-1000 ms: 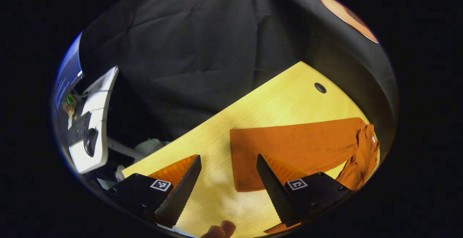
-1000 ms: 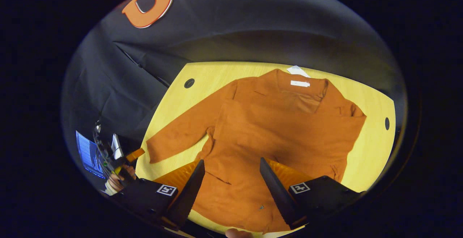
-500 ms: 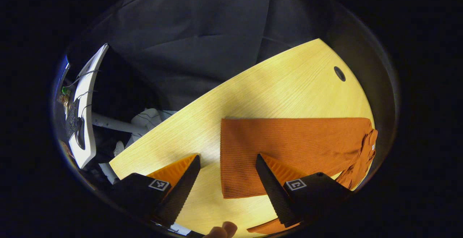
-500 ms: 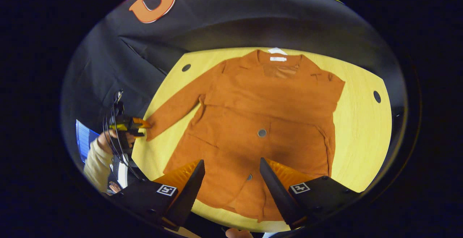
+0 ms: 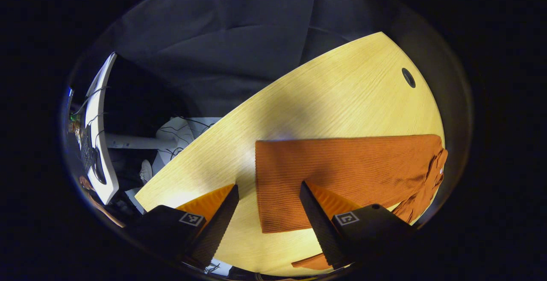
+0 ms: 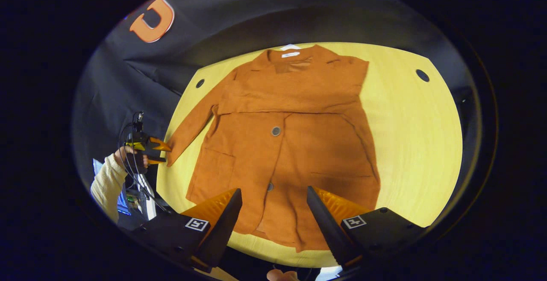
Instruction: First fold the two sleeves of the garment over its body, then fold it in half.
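Note:
An orange coat (image 6: 295,144) lies flat, collar far, on the yellow table (image 6: 419,144). One sleeve lies folded across its chest (image 6: 290,103). The other sleeve (image 6: 192,121) stretches out to the left. In the left gripper view that ribbed sleeve (image 5: 342,170) lies flat, its cuff end just ahead of my open left gripper (image 5: 268,185). In the right gripper view a hand holds the left gripper (image 6: 163,153) right at the cuff. My right gripper (image 6: 273,189) hangs open above the coat's hem, holding nothing.
Round cable holes (image 6: 422,75) (image 6: 199,83) (image 5: 408,77) mark the table's far corners. Off the table's left edge stands a white desk (image 5: 99,157) with a keyboard, cables below it. A sleeved arm (image 6: 104,185) reaches in at the left.
The right gripper has drawn back toward the hem, so the whole coat shows. The left gripper has moved in on the outstretched sleeve's cuff. Both stay open.

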